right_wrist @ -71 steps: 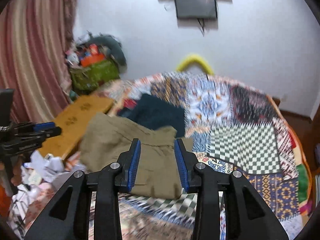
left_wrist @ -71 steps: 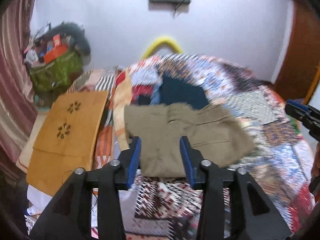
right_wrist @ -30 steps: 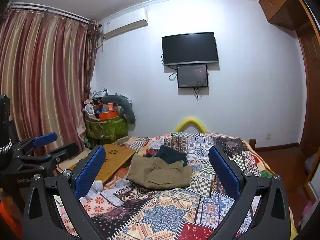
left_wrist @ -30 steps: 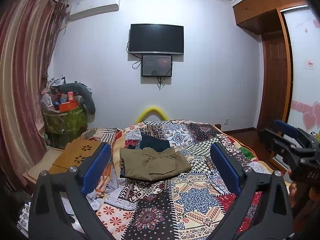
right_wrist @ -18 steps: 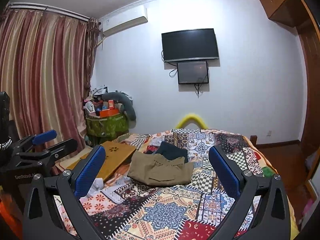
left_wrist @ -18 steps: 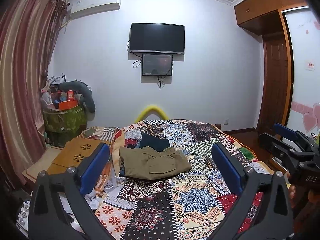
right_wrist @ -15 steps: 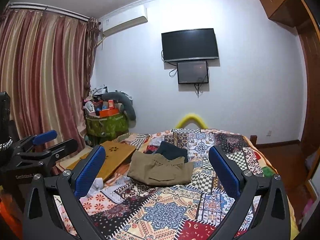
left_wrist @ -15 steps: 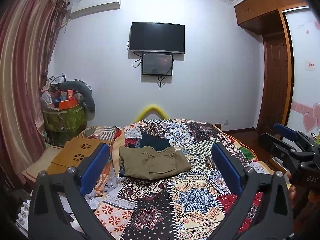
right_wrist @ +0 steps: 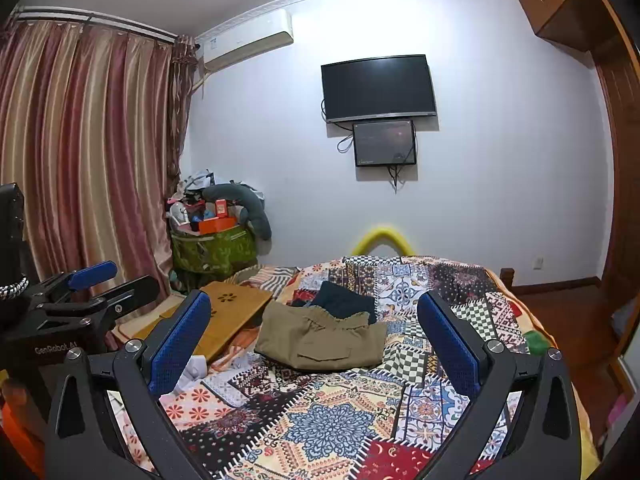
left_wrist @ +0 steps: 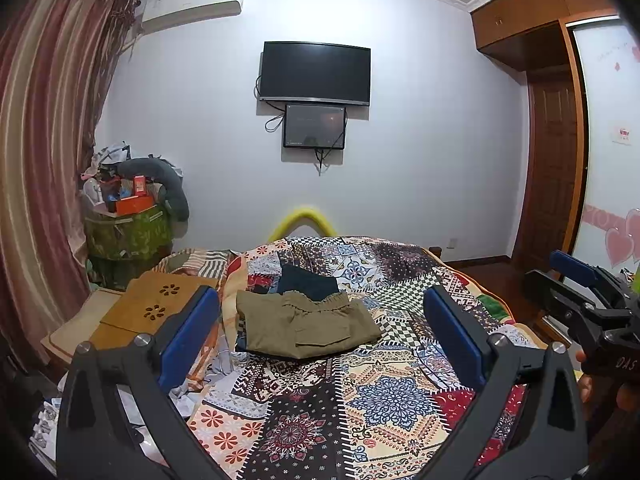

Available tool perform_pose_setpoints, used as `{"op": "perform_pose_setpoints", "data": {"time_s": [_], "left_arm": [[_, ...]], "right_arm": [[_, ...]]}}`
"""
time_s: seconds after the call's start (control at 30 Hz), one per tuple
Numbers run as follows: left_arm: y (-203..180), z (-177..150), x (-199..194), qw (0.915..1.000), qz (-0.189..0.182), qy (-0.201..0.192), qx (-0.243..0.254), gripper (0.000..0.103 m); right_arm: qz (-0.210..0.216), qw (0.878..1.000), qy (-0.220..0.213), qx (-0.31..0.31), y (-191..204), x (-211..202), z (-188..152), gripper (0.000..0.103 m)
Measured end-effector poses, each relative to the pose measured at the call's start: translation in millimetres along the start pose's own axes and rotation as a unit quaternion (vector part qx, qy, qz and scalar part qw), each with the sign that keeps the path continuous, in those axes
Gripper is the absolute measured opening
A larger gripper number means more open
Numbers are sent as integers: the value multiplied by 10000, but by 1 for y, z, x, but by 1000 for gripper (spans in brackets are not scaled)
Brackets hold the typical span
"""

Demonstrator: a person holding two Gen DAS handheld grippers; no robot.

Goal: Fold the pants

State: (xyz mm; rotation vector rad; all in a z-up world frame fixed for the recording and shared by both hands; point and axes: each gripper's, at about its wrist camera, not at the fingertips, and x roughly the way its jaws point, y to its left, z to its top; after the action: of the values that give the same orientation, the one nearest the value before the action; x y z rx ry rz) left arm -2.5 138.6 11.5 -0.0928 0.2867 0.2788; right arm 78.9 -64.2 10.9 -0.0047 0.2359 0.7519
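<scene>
Folded olive pants [left_wrist: 306, 328] lying flat on a patchwork bedspread [left_wrist: 384, 396], toward the far left part of the bed, waistband edge at 12 o'clock and a back pocket facing up. Touching the pants at 12 o'clock, partly tucked under the waistband: a dark navy folded garment [left_wrist: 308, 282]. Same stack in the right wrist view, pants [right_wrist: 320, 340] with the navy piece [right_wrist: 344, 300] behind.

Left tongs [left_wrist: 320, 336] spread wide, blue pads far apart, holding nothing, well short of the pants and raised above the bedspread. Right tongs [right_wrist: 316, 336] likewise wide and empty, framing the pants between the pads from a distance. Right tongs also visible from the left wrist view at 3 o'clock [left_wrist: 580, 280], gripped by a hand [left_wrist: 600, 384] at 4 o'clock; there only one blue pad visible, so opening not readable from that side. Left tongs seen from the right wrist view at 9 o'clock [right_wrist: 104, 284].

Off the bed at 9 o'clock of the pants: a wooden lap desk [left_wrist: 158, 304] with flower-shaped cutouts. Further at 10 o'clock: a green basket [left_wrist: 128, 236] heaped with clutter. On the far wall at 12 o'clock: a dark television [left_wrist: 316, 72] with a smaller screen [left_wrist: 314, 126] just below. Striped curtains [right_wrist: 80, 152] along the left wall.
</scene>
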Motion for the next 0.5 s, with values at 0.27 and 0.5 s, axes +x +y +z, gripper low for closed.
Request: {"op": "perform_pose_setpoints", "data": {"time_s": [0.27, 0.5], "left_arm": [[-2, -1, -1, 10000, -52, -8, 40, 103], [-4, 1, -2, 9999, -122, 3, 35, 103]], "right_arm": [[-17, 10000, -17, 5, -1, -1, -1, 102], [-26, 10000, -24, 9, -2, -1, -2, 102]]}}
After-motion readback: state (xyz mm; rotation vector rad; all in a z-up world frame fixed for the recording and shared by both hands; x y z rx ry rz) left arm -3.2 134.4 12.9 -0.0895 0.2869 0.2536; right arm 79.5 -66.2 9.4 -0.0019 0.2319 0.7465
